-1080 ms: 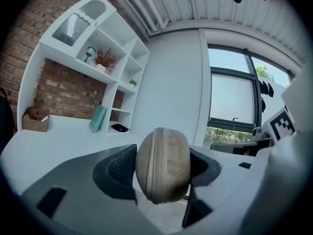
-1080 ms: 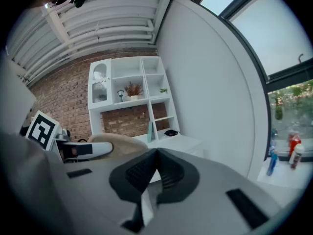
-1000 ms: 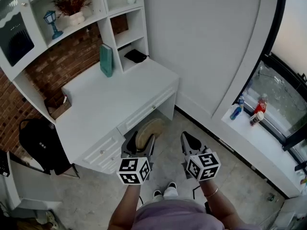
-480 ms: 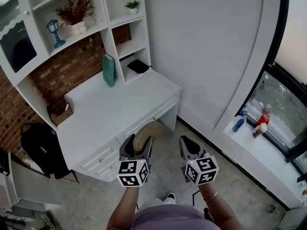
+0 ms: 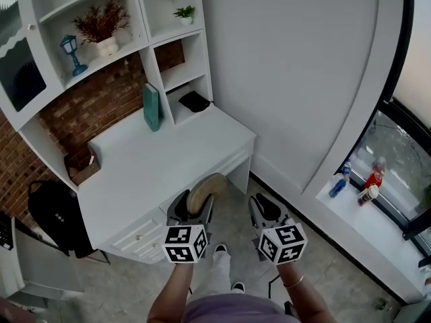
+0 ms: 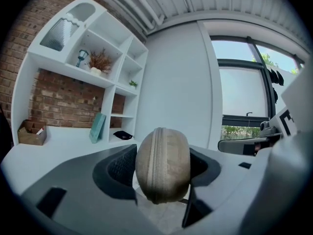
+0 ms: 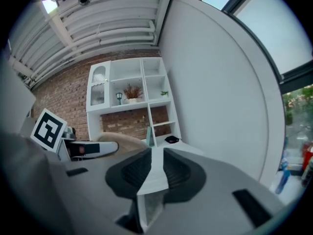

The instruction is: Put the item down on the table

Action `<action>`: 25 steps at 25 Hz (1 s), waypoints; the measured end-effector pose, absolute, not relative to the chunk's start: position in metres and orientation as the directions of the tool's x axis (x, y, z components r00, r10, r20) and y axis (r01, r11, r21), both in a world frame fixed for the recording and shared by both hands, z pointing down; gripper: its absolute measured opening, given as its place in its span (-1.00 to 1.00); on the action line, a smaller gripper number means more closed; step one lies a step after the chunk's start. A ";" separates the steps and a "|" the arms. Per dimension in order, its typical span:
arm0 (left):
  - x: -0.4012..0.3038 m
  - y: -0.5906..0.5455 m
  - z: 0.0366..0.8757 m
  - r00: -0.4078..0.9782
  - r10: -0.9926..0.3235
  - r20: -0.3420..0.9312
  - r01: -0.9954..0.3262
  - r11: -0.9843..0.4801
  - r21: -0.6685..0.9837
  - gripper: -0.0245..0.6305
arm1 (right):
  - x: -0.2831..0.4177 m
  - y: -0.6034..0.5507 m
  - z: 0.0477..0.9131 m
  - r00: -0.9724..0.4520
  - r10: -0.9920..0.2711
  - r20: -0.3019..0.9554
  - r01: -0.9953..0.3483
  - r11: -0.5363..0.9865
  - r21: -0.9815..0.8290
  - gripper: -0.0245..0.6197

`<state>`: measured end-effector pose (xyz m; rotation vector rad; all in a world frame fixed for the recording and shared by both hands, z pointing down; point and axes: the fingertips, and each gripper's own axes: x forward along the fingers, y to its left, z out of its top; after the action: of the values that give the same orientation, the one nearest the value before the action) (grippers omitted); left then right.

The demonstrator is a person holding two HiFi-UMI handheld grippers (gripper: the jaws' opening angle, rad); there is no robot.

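Observation:
A tan zippered case [image 5: 203,191] is clamped between the jaws of my left gripper [image 5: 196,204], held in the air just off the front edge of the white desk [image 5: 155,160]. The left gripper view shows the case [image 6: 163,163] end-on, its zip upright, with both pads pressed against its sides. My right gripper [image 5: 264,206] hovers beside it over the floor. Its jaws [image 7: 154,168] stand almost together with only a thin wedge between them and nothing in it.
A teal book [image 5: 151,106] leans at the desk's back, with a black item [image 5: 195,101] in the shelf nook and a cardboard box [image 5: 81,163] at the left end. A black bag [image 5: 57,214] stands left of the desk. Bottles [image 5: 345,178] line the windowsill at right.
The person has stepped closer to the desk, so both grippers now sit nearer its front edge. The left gripper's hold on the case is unchanged.

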<state>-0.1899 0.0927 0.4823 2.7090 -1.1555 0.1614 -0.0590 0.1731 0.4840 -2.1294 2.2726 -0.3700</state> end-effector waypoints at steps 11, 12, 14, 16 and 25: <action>-0.144 -0.063 0.470 0.703 -0.701 0.120 -0.711 -0.690 0.134 -0.10 | -0.029 0.015 0.474 -0.107 -0.986 0.129 -0.983 0.086 -0.160 -0.72; -0.141 -0.079 0.468 0.704 -0.700 0.116 -0.710 -0.692 0.131 -0.10 | -0.026 -0.001 0.471 -0.108 -0.986 0.126 -0.984 0.088 -0.158 -0.72; -0.135 -0.108 0.462 0.707 -0.698 0.110 -0.707 -0.696 0.125 -0.10 | -0.024 -0.033 0.466 -0.110 -0.987 0.121 -0.984 0.092 -0.153 -0.72; -0.131 -0.135 0.457 0.709 -0.697 0.105 -0.705 -0.700 0.118 -0.10 | -0.023 -0.061 0.461 -0.116 -0.987 0.116 -0.984 0.098 -0.149 -0.72; -0.112 -0.215 0.422 0.713 -0.698 0.068 -0.701 -0.711 0.055 -0.10 | -0.007 -0.159 0.429 -0.149 -0.986 0.068 -0.984 0.142 -0.108 -0.72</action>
<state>-0.1116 -0.2155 0.4224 2.8359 -1.1609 0.0640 -0.0074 -0.1593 0.4292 -2.0363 2.3588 -0.1966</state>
